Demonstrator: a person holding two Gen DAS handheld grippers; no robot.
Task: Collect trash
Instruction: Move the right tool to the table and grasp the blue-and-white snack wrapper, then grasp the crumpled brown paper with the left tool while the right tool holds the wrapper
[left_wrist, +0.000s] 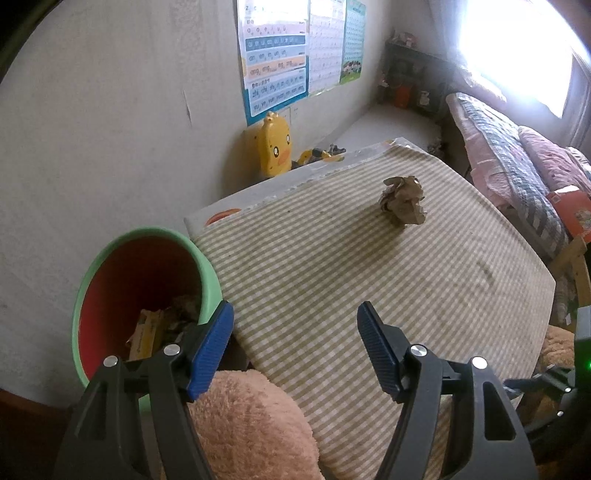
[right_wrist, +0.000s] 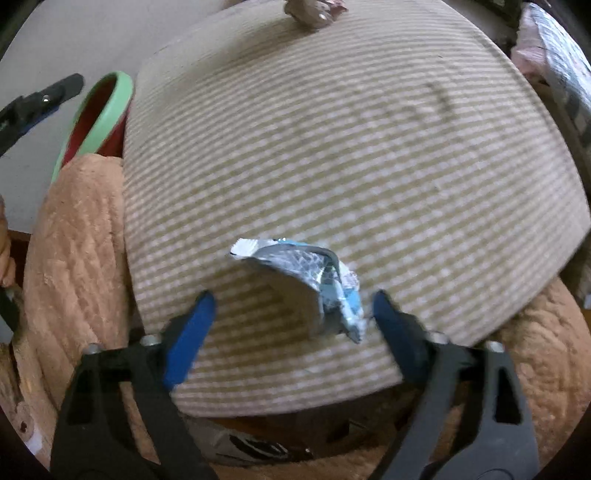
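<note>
A crumpled brown paper ball (left_wrist: 403, 200) lies on the striped tablecloth (left_wrist: 351, 277) toward the far side; it also shows at the top of the right wrist view (right_wrist: 314, 11). A torn blue-and-silver wrapper (right_wrist: 314, 280) lies near the table's front edge. My right gripper (right_wrist: 291, 310) is open, its blue fingers either side of the wrapper's near end, not touching it. My left gripper (left_wrist: 295, 325) is open and empty above the table's left edge, beside a red bin with a green rim (left_wrist: 110, 266) that holds a yellow box and crumpled paper.
A pink plush cushion (left_wrist: 243, 424) sits under the table's front edge. A yellow duck toy (left_wrist: 275, 146) stands by the wall with posters (left_wrist: 277, 55). A bed with quilts (left_wrist: 517, 158) is at the right. The bin's rim (right_wrist: 107, 110) shows left of the table.
</note>
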